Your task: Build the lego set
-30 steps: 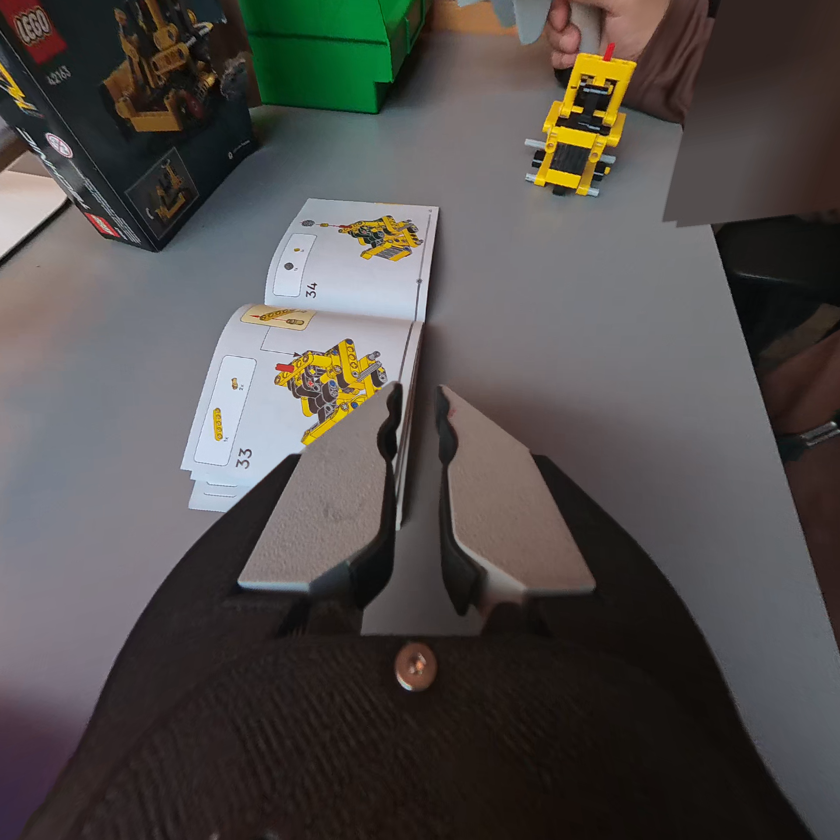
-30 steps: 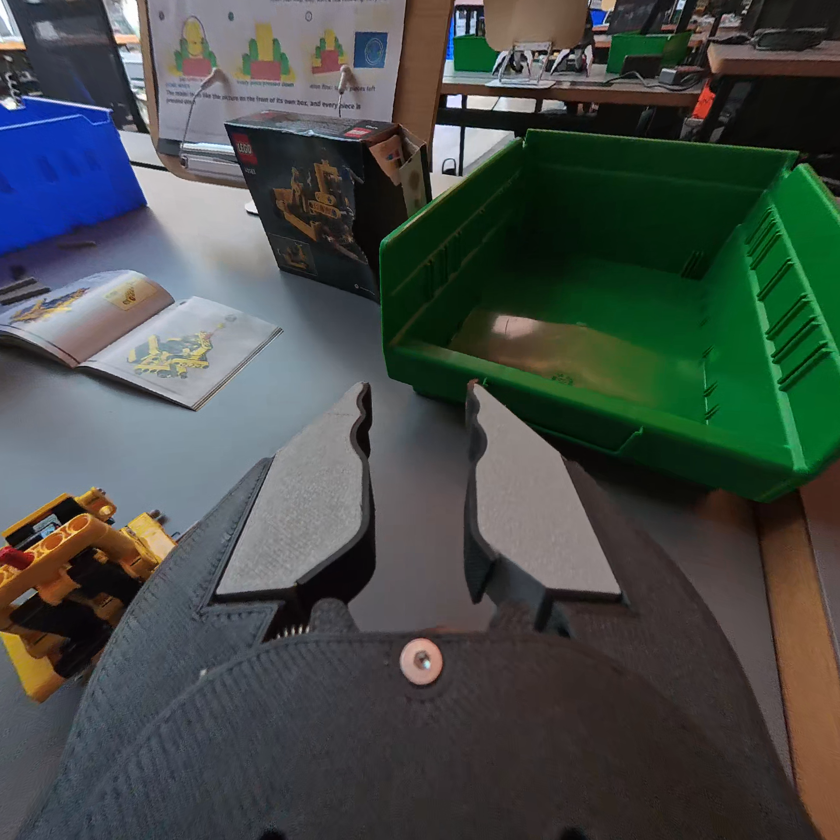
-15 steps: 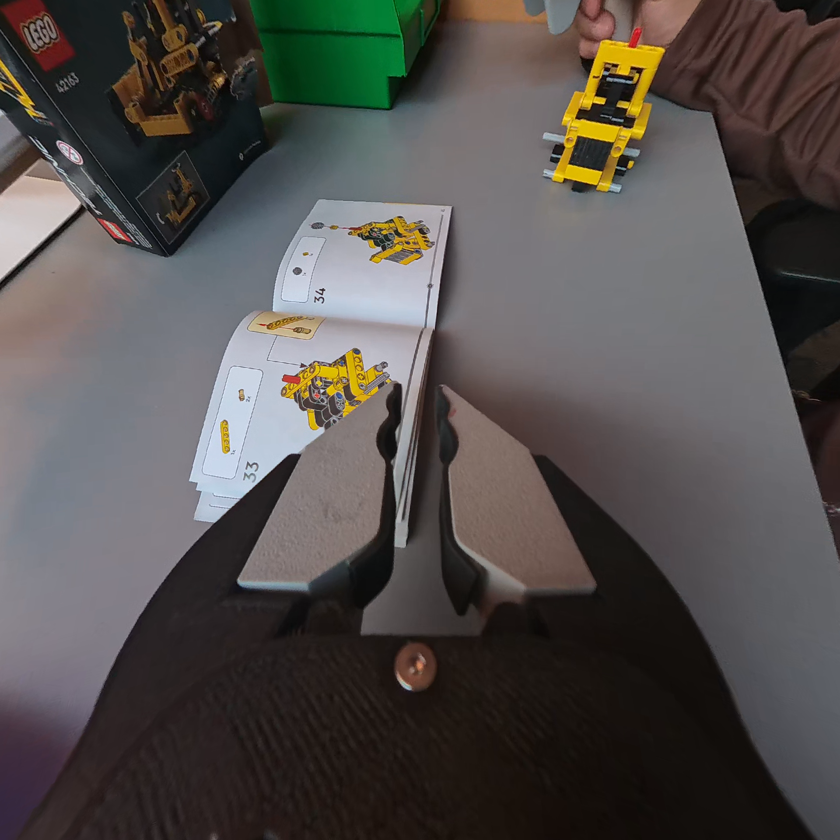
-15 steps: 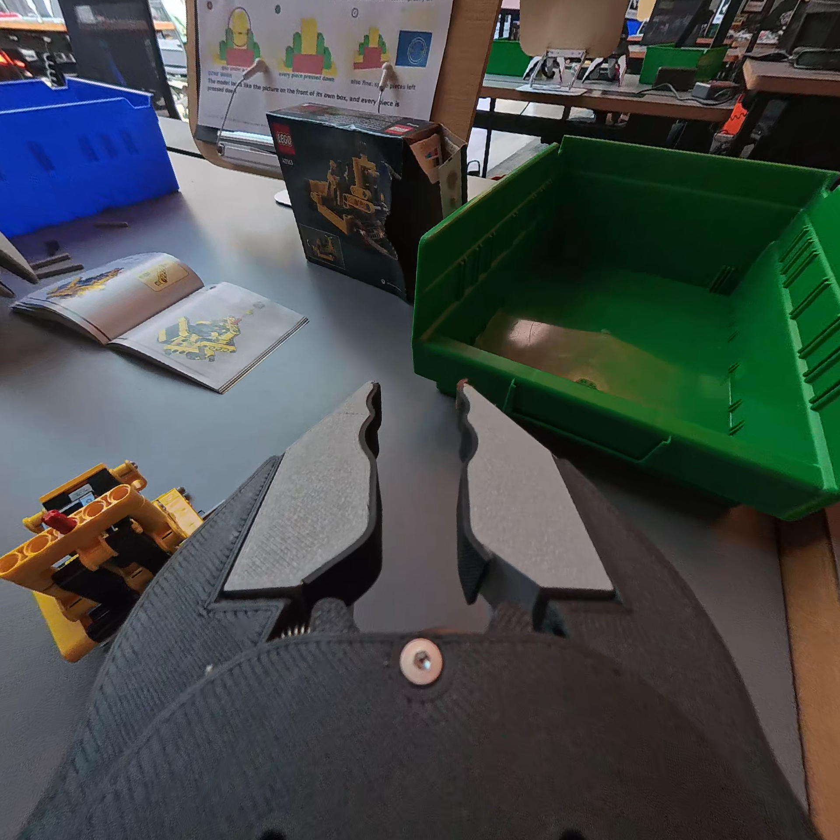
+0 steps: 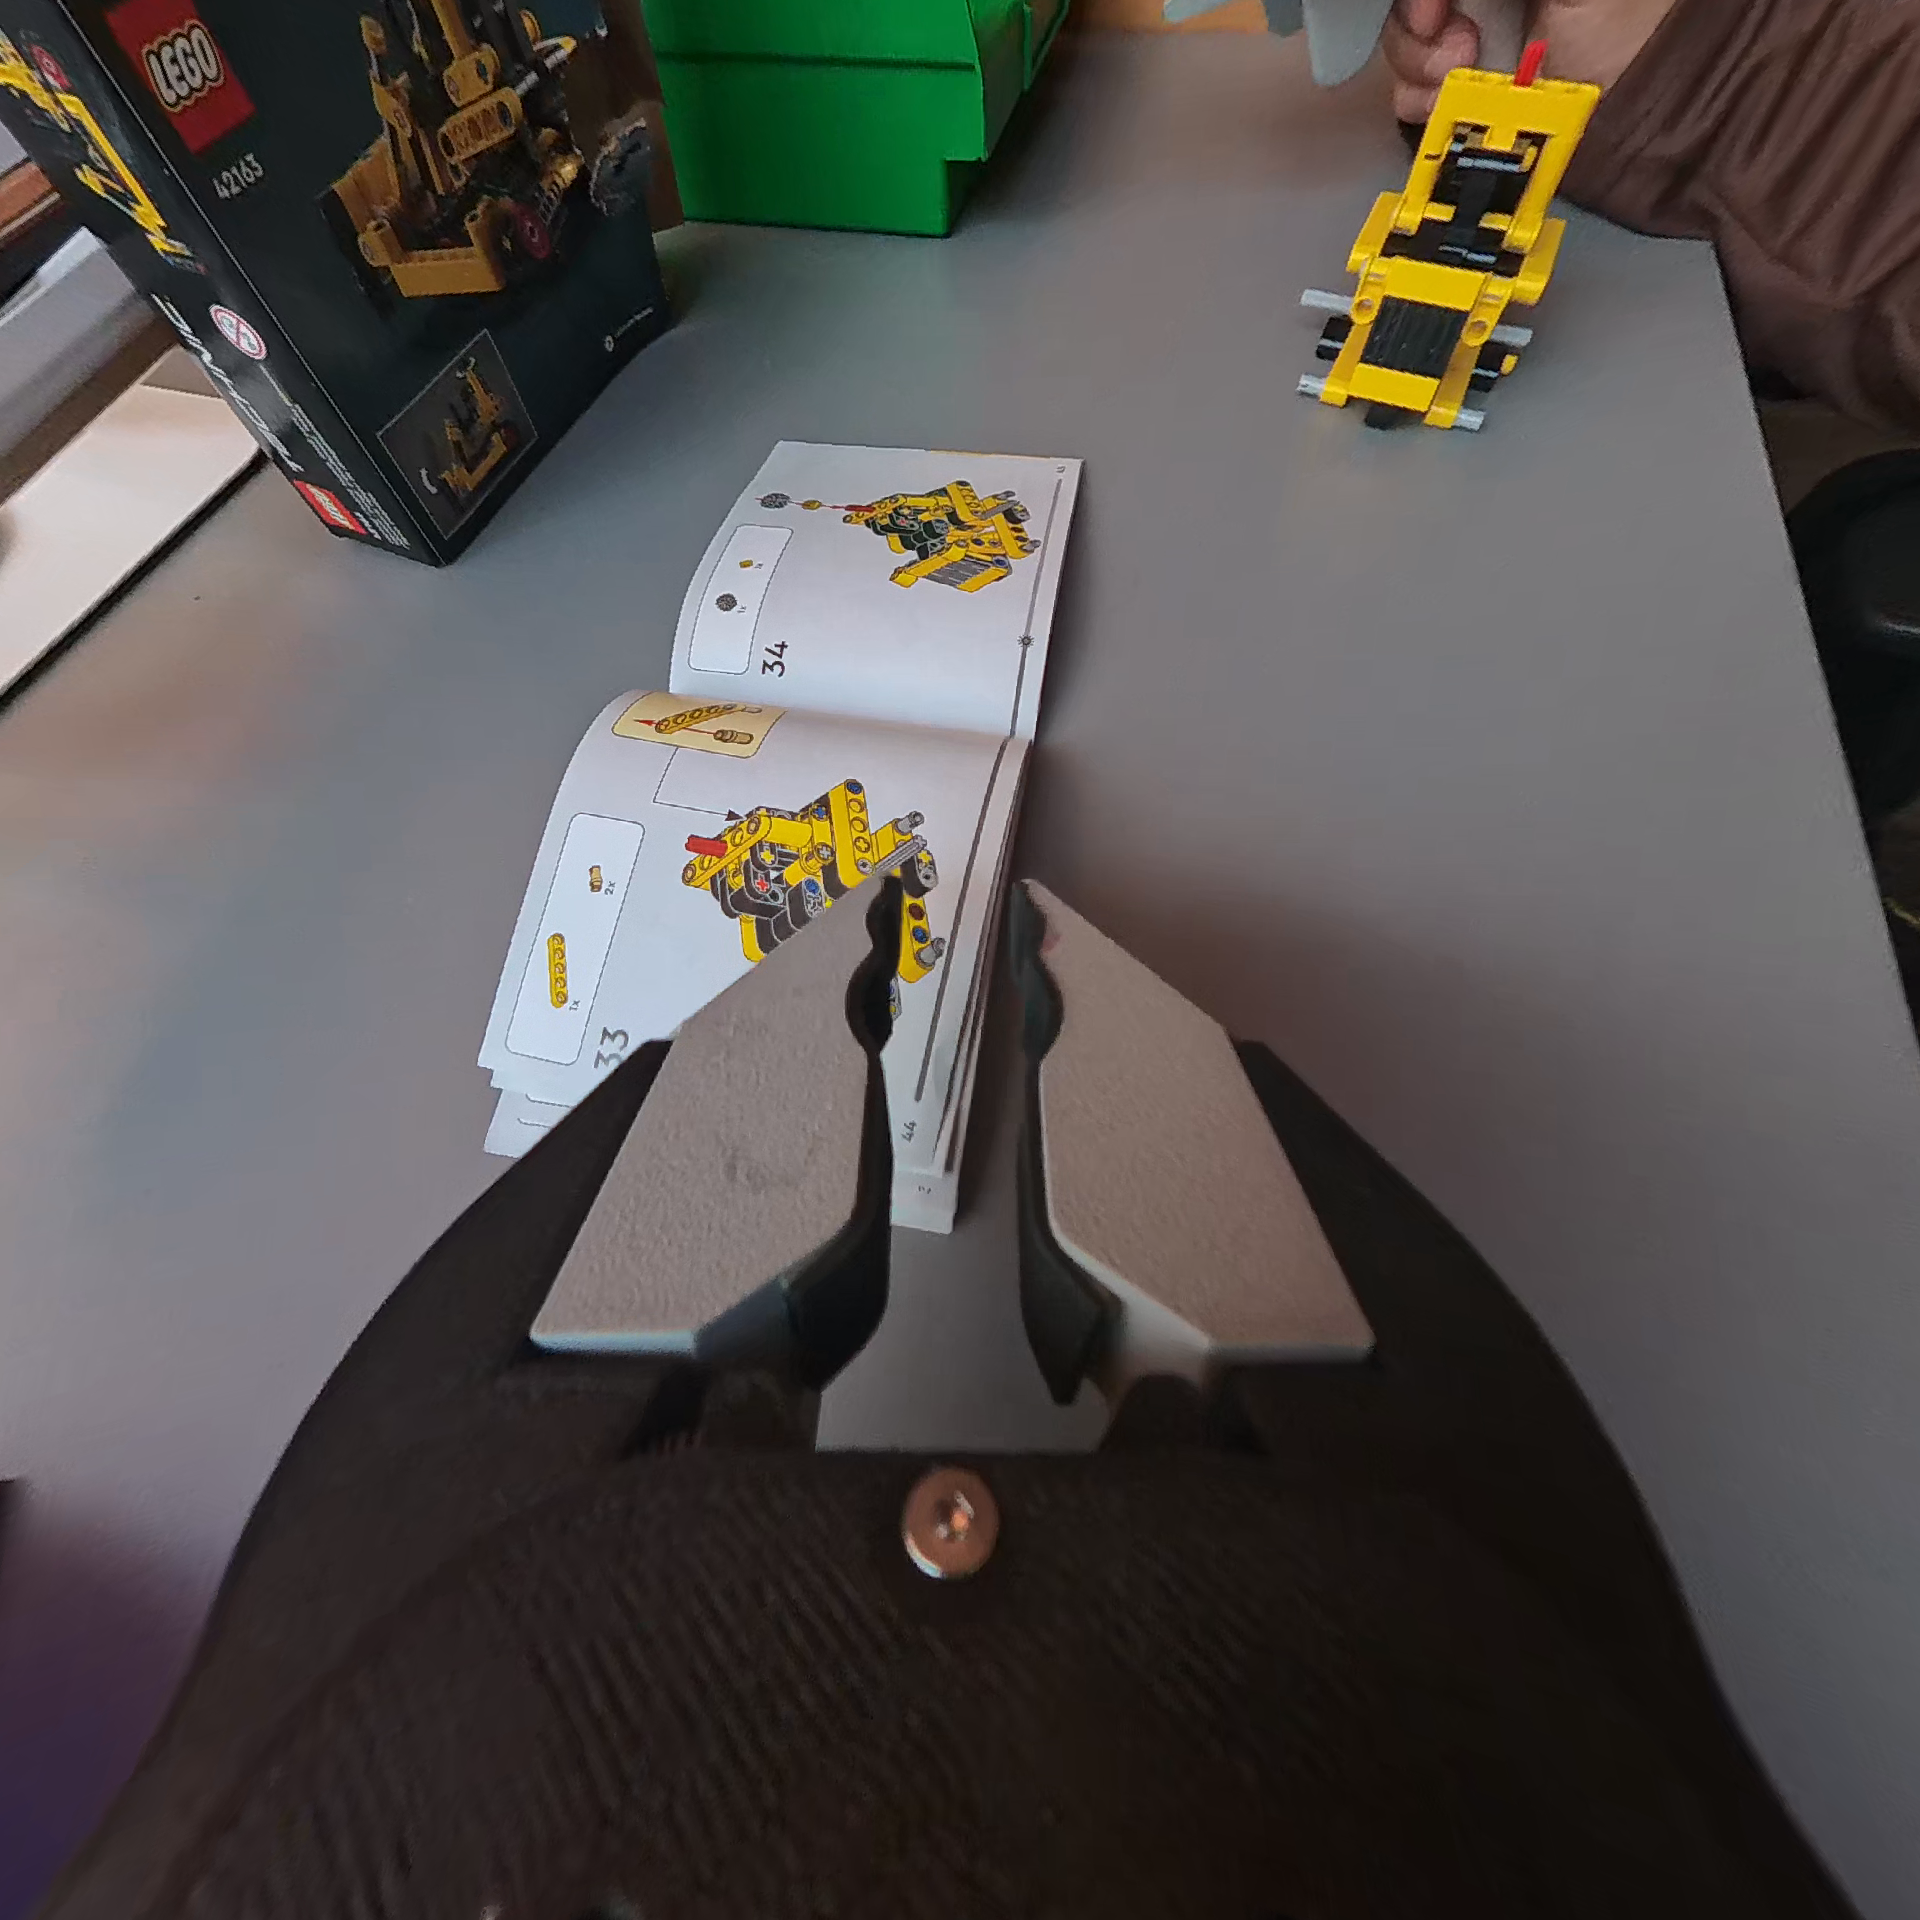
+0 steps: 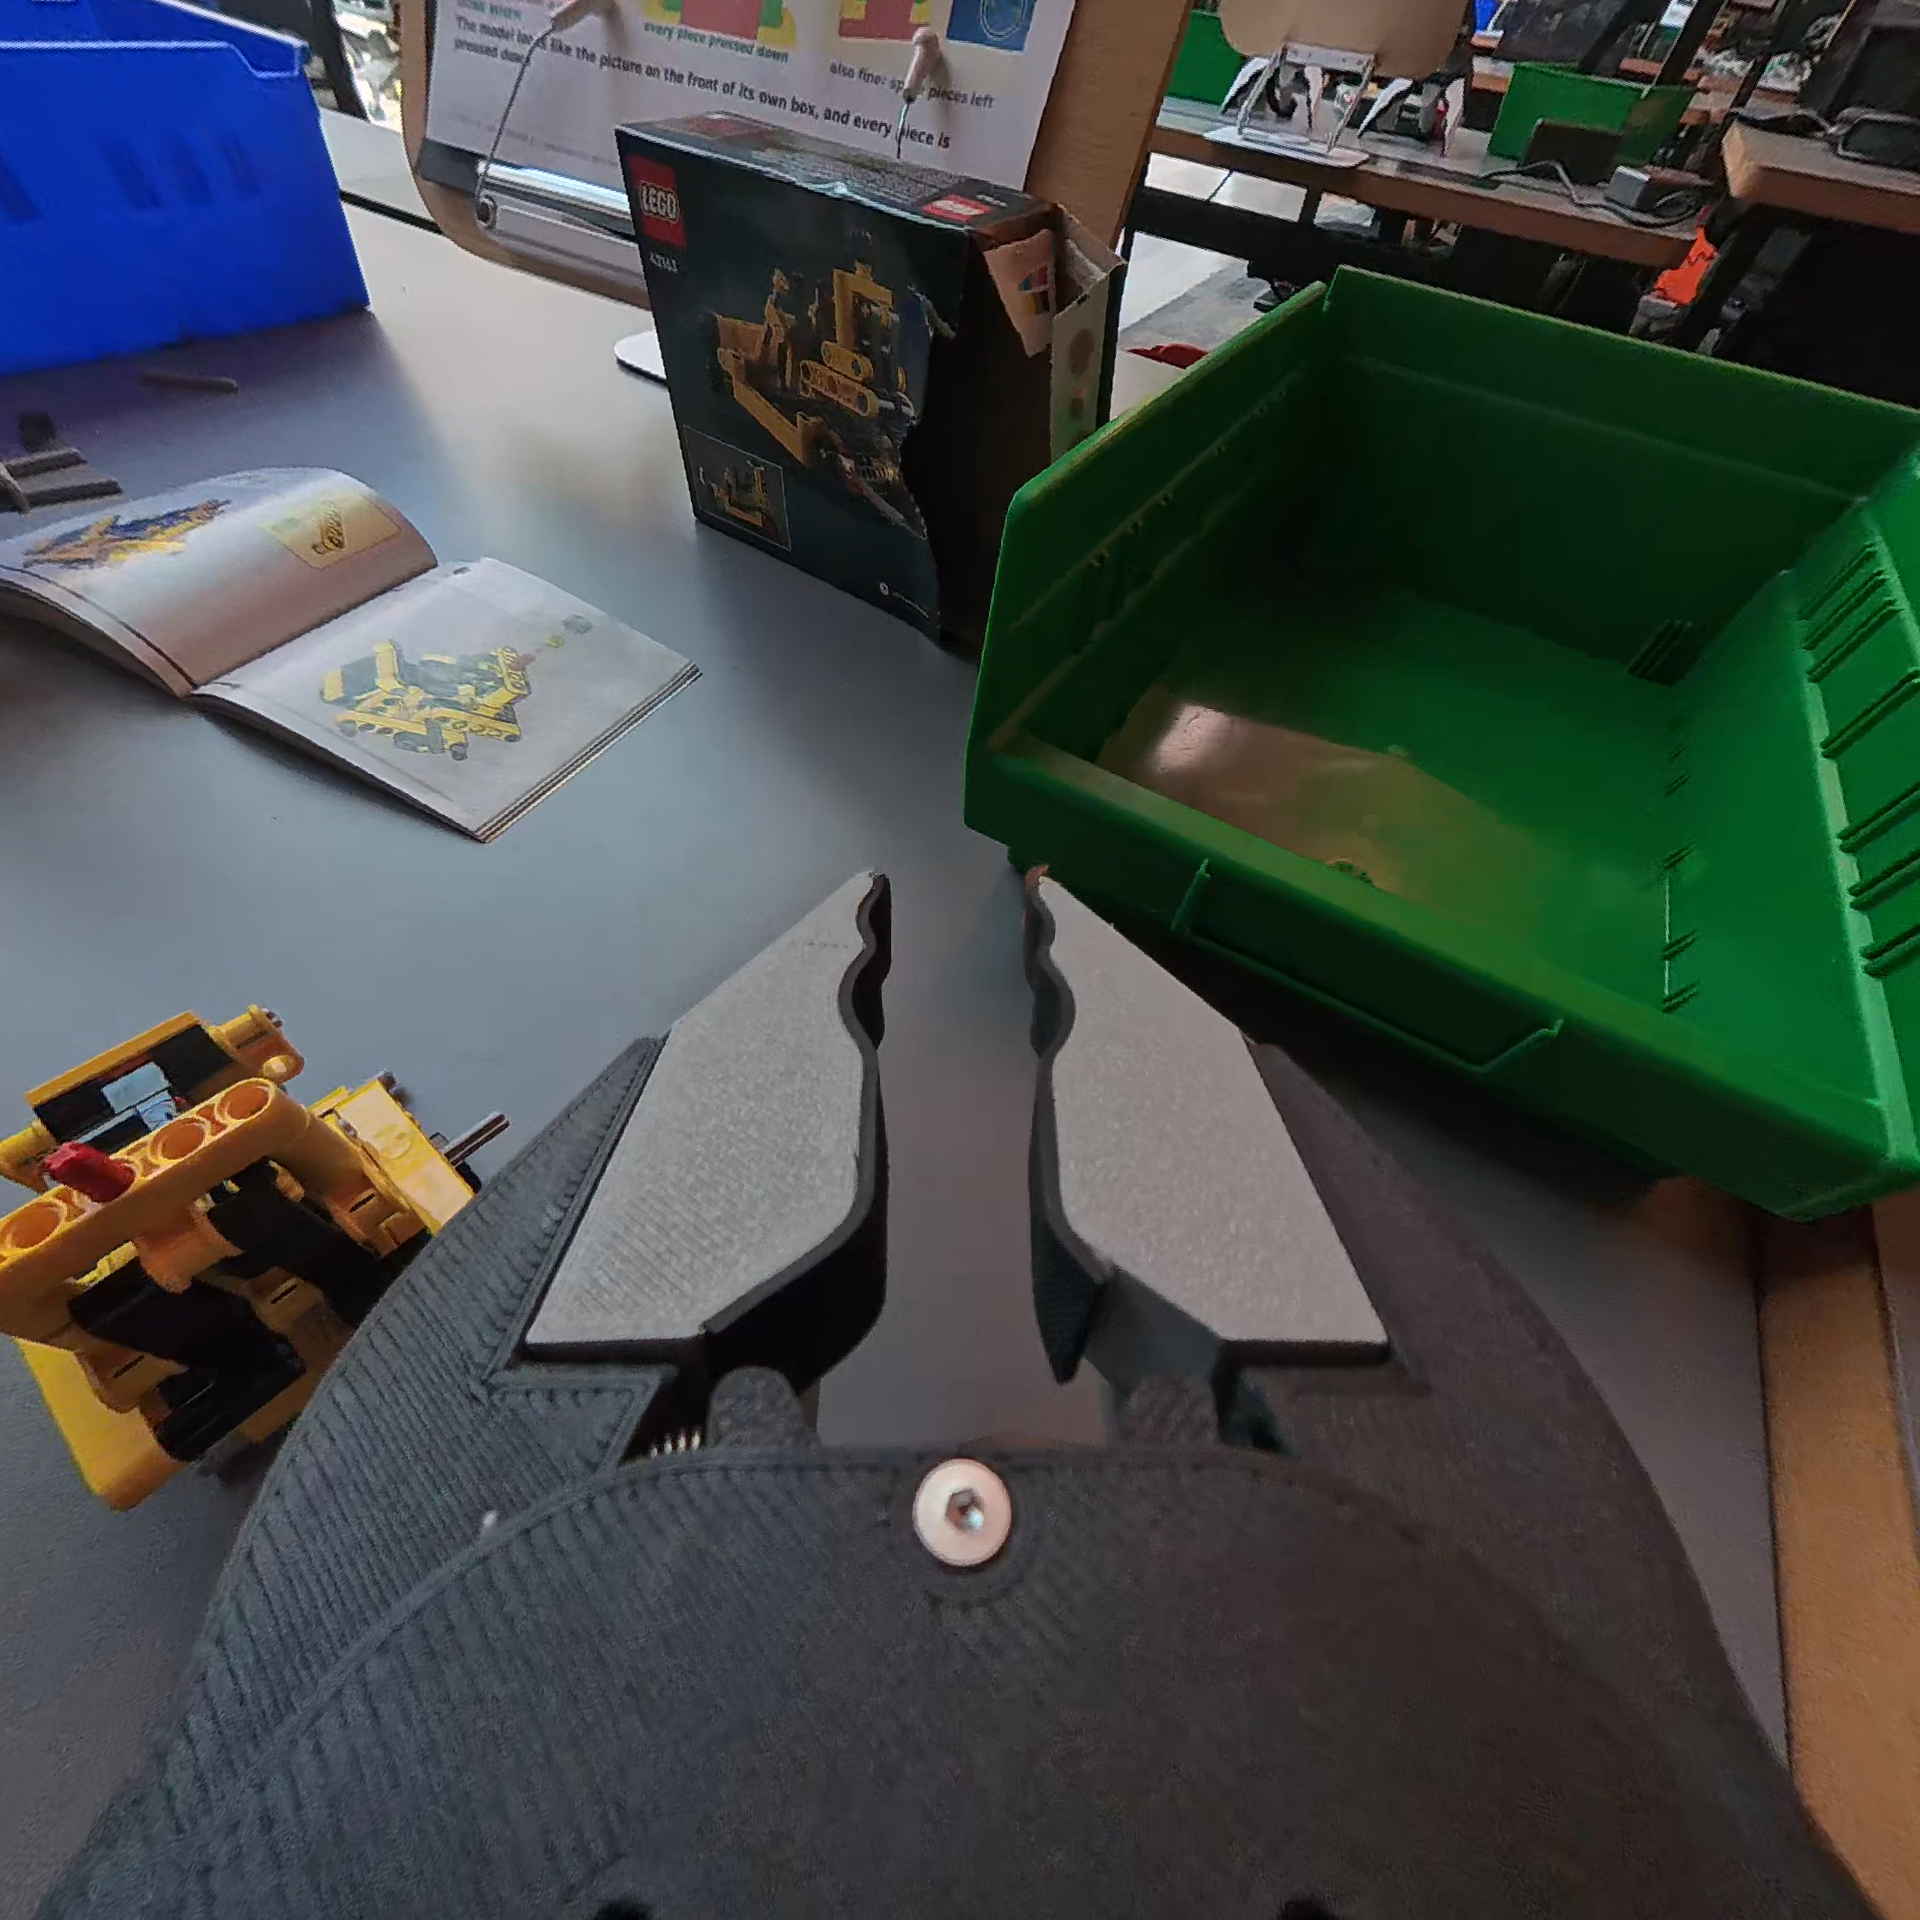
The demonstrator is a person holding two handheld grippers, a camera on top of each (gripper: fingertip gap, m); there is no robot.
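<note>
- Left gripper [image 5: 951, 894]: held low over the grey table [image 5: 1351, 831], jaws parted by a narrow gap, nothing between them; tips above the near right edge of the open instruction booklet [image 5: 831, 790].
- Instruction booklet: lying open and flat on the table, near page curling up at the fold, printed build diagrams in yellow and black on both pages.
- Yellow lego vehicle [image 5: 1439, 255]: standing on the table at the far right corner, well apart from the left gripper; black centre parts, grey axles protruding at both sides, small red piece on top.
- Same model in the right wrist view [image 6: 177, 1236]: just beside the right gripper's body, on its left, not between the jaws.
- Right gripper [image 6: 956, 883]: jaws slightly apart and empty, pointing at the table surface near the front corner of the green bin [image 6: 1475, 935].
- Green bin: open-topped, interior bare apart from a small speck on the floor near the front wall.
- Dark lego box [image 6: 831, 353]: upright, just beside the bin's left wall, top flap torn open.
- Blue bin [image 6: 156, 187]: far left of the table, beyond the booklet.
- Person's hand [image 5: 1455, 42]: at the table's far edge behind the model, brown sleeve [image 5: 1787, 177] alongside.
</note>
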